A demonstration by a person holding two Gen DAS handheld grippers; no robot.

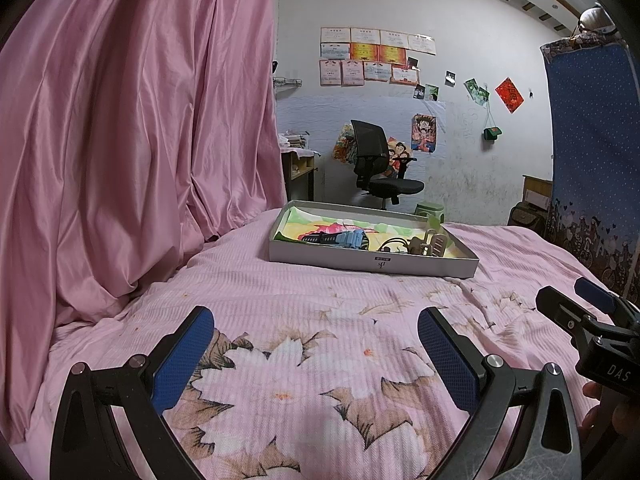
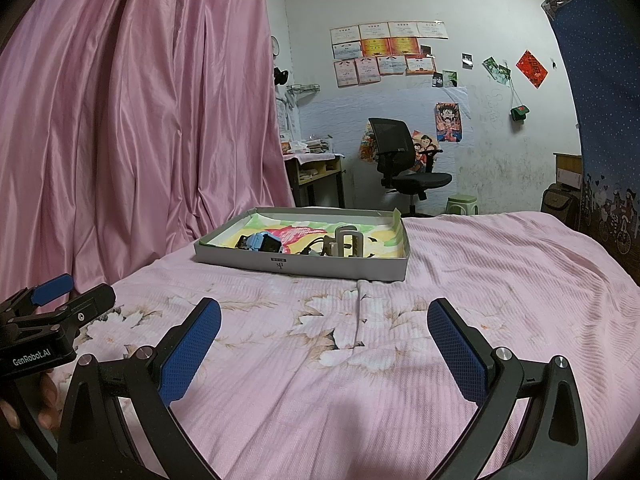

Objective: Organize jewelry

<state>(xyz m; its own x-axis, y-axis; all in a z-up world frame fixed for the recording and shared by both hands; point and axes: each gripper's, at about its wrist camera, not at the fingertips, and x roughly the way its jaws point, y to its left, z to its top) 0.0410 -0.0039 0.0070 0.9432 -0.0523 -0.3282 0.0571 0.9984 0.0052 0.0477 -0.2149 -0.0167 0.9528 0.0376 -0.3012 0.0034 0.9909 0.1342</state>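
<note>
Jewelry items lie in a shallow grey box on the pink floral bedspread, at 12 o'clock from both grippers, well apart from them. Inside: blue watch toward the left end, beige clip near centre-right, dark cords between; finer detail unclear. Left gripper: jaws spread wide, nothing held. Right gripper: jaws spread wide, nothing held. Pink curtain at 10 o'clock; black office chair beyond the box.
</note>
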